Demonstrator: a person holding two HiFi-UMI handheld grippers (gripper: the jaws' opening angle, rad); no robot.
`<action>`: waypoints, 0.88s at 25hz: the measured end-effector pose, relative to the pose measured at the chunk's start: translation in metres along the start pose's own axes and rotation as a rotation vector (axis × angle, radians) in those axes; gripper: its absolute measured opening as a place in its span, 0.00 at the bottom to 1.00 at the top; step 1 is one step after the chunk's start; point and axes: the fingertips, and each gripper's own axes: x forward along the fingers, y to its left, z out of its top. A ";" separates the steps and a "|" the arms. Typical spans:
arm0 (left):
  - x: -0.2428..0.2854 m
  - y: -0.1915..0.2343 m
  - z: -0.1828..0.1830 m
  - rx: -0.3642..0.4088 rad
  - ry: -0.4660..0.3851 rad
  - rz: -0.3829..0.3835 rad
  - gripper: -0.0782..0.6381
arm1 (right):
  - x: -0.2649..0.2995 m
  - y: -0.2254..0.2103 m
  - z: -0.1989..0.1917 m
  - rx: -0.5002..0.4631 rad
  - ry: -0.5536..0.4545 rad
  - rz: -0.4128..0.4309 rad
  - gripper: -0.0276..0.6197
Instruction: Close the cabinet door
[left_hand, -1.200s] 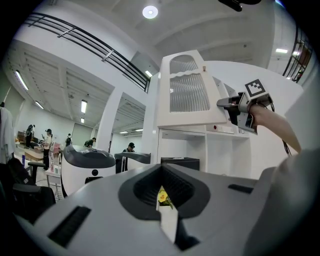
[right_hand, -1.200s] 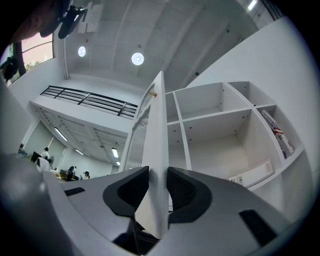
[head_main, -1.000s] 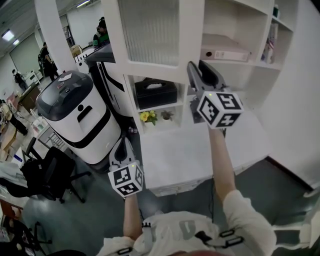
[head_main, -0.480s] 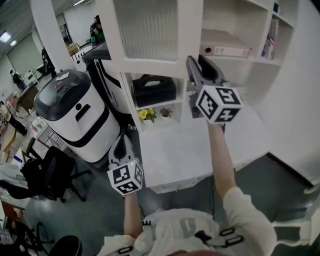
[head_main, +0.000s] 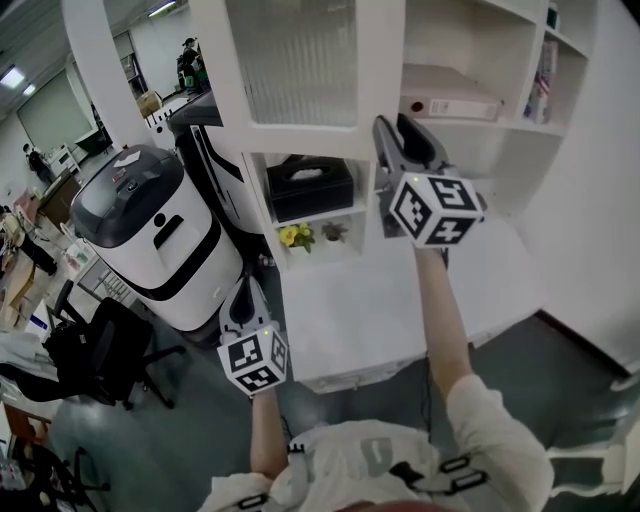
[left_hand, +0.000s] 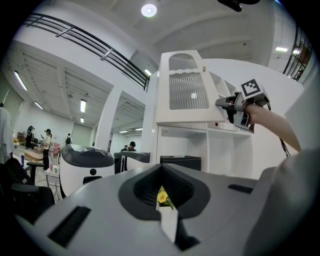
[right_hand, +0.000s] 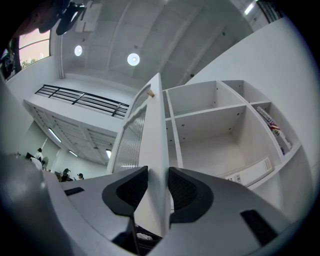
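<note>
**Head view.** The cabinet door (head_main: 300, 60), a white frame round a ribbed pane, is found open, standing out from the shelved cabinet (head_main: 480, 50) above the white surface (head_main: 400, 300). The right hand-held gripper (head_main: 392, 126) is raised to the lower part of the door's edge. The left hand-held gripper (head_main: 245, 288) is held low, well apart from the door. A black box (head_main: 312, 188) and yellow flowers (head_main: 292, 233) are noted on the shelves below.

**Left gripper view.** The left hand-held gripper's jaws are seen drawn almost together, with only a thin slit left and nothing held between them. The door and the right hand-held gripper are seen beyond, up and to the right.

**Right gripper view.** The door is seen edge-on between the jaws. The pads (right_hand: 131, 187) are closed at a middling width against both faces of the white frame. A small knob (right_hand: 148, 93) is seen higher up the same edge.

**Assessment.** The door is judged stiff, light and free to swing on its hinges. The painted frame is likely smooth, so slipping is possible. The pane is judged fragile. Hold is best kept on the solid frame at the knob edge, never on the pane, and a slam should be avoided.
</note>
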 end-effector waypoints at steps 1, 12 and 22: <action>0.001 -0.001 0.000 0.001 -0.001 0.000 0.12 | 0.001 -0.001 0.000 0.001 0.000 -0.001 0.21; 0.005 -0.005 -0.009 0.007 0.026 0.006 0.12 | 0.010 -0.008 -0.005 -0.002 0.015 0.005 0.22; 0.006 -0.010 -0.003 0.015 0.020 0.007 0.12 | 0.020 -0.016 -0.007 -0.015 0.020 0.007 0.23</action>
